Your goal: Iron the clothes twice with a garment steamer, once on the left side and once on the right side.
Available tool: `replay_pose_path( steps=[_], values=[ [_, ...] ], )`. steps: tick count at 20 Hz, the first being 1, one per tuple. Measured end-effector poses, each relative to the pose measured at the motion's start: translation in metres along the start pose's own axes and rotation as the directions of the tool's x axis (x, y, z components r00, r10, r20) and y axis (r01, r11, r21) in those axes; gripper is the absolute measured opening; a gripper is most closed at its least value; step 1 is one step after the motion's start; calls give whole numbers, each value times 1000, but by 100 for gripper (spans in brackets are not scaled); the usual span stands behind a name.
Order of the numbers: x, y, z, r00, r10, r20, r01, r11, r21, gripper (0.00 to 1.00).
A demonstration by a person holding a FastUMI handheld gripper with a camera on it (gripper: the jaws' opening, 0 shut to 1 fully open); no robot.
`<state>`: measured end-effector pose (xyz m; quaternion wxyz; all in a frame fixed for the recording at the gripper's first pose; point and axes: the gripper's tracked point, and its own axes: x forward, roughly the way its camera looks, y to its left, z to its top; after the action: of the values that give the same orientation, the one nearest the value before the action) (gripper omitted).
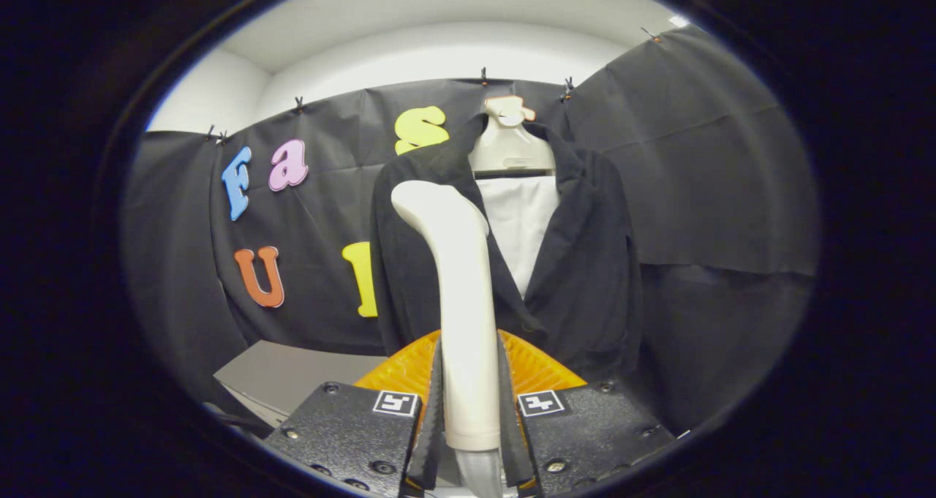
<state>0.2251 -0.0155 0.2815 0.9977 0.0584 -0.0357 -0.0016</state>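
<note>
My gripper [470, 410] is shut on the handle of a white garment steamer [457, 278], which stands upright between the fingers with its curved head leaning toward the left. Beyond it a black jacket [585, 278] over a white shirt [521, 220] hangs on a pale mannequin hanger [508, 147] against the booth's black wall. The steamer head sits in front of the jacket's left front panel; I cannot tell whether it touches the cloth. A hose stub [479, 476] leaves the handle's lower end.
An orange ribbed disc [537, 366] lies just ahead of the fingers, below the jacket's hem. A grey tabletop [292, 374] stretches to the left of it. Black cloth walls close in on the left and right.
</note>
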Motion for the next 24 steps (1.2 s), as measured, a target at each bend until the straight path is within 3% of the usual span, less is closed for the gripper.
replay_pose_path(
  steps=[13, 24],
  values=[
    [19, -26, -53, 992, -41, -117, 39, 999, -19, 37],
    [32, -20, -100, 978, -76, -196, 66, 996, -56, 37]
  ],
)
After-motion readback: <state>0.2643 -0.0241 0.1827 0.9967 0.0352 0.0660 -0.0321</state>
